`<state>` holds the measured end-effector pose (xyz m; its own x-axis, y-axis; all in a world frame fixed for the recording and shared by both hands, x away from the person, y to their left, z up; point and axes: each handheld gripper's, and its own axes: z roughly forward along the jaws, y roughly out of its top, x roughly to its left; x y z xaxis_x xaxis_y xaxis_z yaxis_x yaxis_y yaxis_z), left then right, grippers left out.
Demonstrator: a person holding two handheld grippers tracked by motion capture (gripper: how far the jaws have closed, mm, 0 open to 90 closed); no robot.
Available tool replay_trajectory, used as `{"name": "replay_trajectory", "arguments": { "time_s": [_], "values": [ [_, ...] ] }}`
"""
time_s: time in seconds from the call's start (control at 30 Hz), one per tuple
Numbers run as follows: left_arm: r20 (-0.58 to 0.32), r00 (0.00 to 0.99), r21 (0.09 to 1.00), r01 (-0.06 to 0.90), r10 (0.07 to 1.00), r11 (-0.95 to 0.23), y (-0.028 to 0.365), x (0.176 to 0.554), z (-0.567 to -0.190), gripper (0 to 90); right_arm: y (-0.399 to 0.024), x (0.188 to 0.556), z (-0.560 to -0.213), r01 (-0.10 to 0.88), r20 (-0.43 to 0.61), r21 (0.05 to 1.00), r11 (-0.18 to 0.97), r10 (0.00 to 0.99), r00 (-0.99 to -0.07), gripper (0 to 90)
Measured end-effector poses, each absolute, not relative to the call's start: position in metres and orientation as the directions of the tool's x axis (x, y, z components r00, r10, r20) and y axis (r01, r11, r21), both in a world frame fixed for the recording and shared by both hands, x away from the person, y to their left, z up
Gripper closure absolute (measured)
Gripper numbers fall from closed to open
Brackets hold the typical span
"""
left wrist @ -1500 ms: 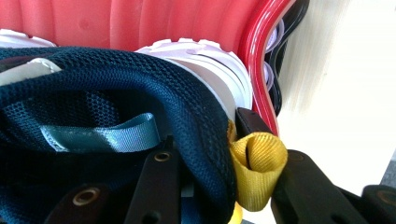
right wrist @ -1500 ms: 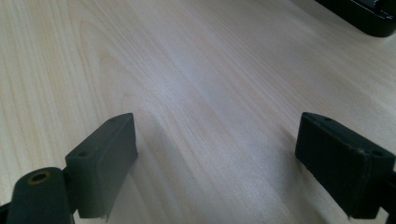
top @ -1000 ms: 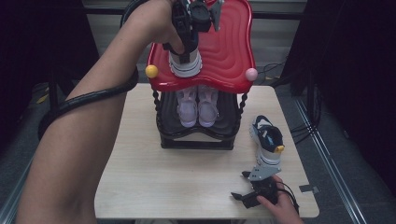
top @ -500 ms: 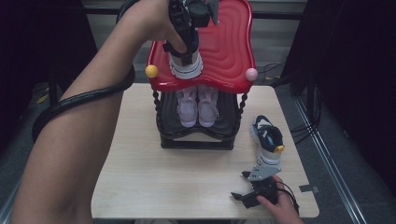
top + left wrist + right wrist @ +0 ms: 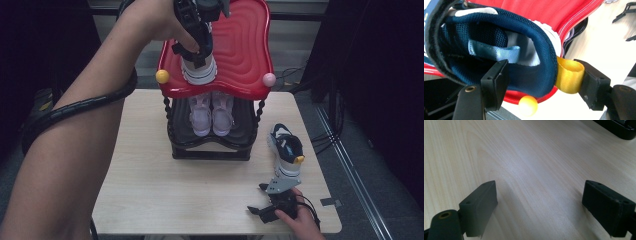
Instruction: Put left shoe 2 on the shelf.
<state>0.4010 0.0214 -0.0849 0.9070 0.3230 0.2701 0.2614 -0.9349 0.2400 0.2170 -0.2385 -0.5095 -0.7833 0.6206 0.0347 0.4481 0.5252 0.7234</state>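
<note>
My left gripper (image 5: 541,82), its jaws just opening, is straddling the heel of the navy shoe (image 5: 199,67) sitting on the red top shelf (image 5: 245,55) without pinching it, while my right gripper (image 5: 539,205) is hovering wide apart over the table (image 5: 529,157).

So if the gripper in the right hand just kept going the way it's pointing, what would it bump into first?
Probably the bare wooden table: the right gripper has open jaws angled down at it, with nothing between. The black rack sits farther off, to the side.
</note>
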Motion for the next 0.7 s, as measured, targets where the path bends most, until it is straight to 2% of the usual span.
{"name": "replay_trajectory", "arguments": {
  "time_s": [0.7],
  "values": [
    [0.24,0.888,0.265,0.328,0.391,-0.907,0.052,0.386,-0.079,28.4,-0.238,0.217,-0.509,0.448,0.034,0.723,0.525,0.622,-0.782,11.9]
  ]
}}
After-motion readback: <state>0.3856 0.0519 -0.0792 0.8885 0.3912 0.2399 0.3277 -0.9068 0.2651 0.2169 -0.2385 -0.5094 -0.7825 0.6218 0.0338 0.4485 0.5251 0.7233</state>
